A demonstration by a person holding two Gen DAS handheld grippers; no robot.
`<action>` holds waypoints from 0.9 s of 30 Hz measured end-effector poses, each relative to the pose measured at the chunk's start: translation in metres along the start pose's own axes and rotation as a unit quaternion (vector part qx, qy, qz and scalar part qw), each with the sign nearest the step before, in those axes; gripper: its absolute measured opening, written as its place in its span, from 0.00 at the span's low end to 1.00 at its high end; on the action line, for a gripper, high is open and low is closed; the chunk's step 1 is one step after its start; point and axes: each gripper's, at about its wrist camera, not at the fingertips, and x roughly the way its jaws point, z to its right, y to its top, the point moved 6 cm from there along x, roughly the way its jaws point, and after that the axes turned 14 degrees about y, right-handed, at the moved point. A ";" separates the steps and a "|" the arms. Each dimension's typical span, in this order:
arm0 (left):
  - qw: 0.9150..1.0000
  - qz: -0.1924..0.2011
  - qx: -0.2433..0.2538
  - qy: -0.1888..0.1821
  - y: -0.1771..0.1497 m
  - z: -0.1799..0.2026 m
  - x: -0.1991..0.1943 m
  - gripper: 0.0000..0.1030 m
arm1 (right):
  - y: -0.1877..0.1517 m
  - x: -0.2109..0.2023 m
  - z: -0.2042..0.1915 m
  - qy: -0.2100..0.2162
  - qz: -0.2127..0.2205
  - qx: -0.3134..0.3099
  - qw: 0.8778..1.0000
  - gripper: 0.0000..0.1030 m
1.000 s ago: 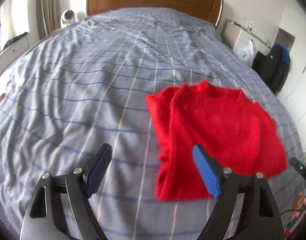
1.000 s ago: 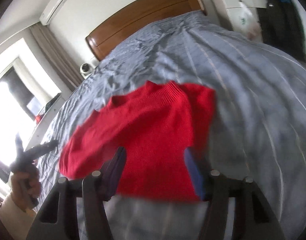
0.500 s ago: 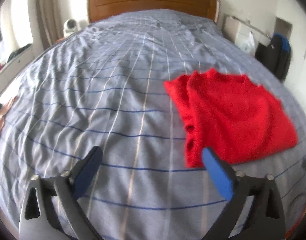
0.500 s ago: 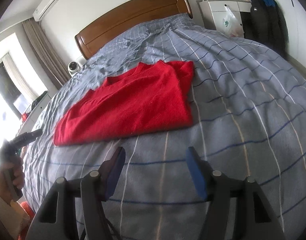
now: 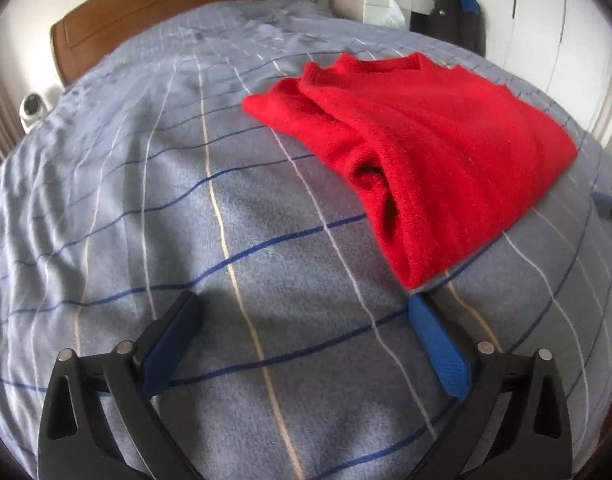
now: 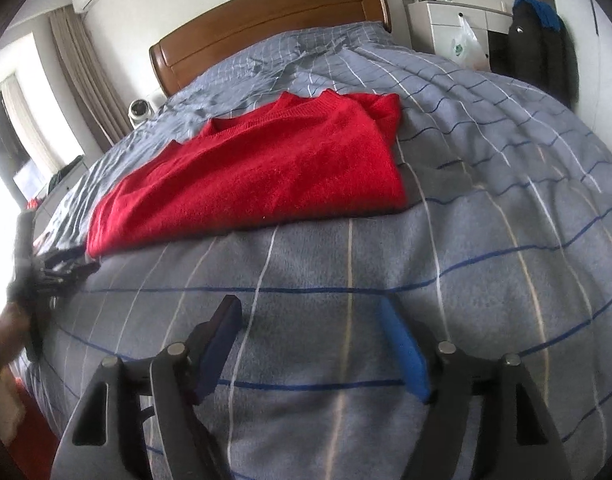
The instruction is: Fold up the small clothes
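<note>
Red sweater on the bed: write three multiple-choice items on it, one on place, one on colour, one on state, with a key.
1. Where does the red sweater lie?
A. On the blue-grey checked bedspread
B. On the floor
C. Over the wooden headboard

2. What colour are the pads of the right tongs?
A. Yellow
B. Blue
C. White

3. How is the sweater?
A. Spread out with sleeves wide
B. Hanging from the tongs
C. Folded, with no sleeve sticking out

Key: 1 A, it rests flat on the cover; 2 B, both pads show blue; 3 C, it forms a compact block, untouched by the tongs.
</note>
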 end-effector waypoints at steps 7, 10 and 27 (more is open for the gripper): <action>1.000 -0.002 -0.005 -0.007 -0.002 -0.005 0.001 1.00 | -0.009 0.006 -0.008 -0.013 0.000 -0.042 0.999 0.80; 1.000 -0.002 -0.005 -0.007 -0.003 -0.004 0.001 1.00 | -0.011 0.006 -0.008 -0.011 0.005 -0.040 0.999 0.81; 1.000 -0.002 -0.006 -0.006 -0.003 -0.004 0.000 1.00 | -0.014 0.016 -0.014 -0.038 -0.004 -0.071 0.997 0.90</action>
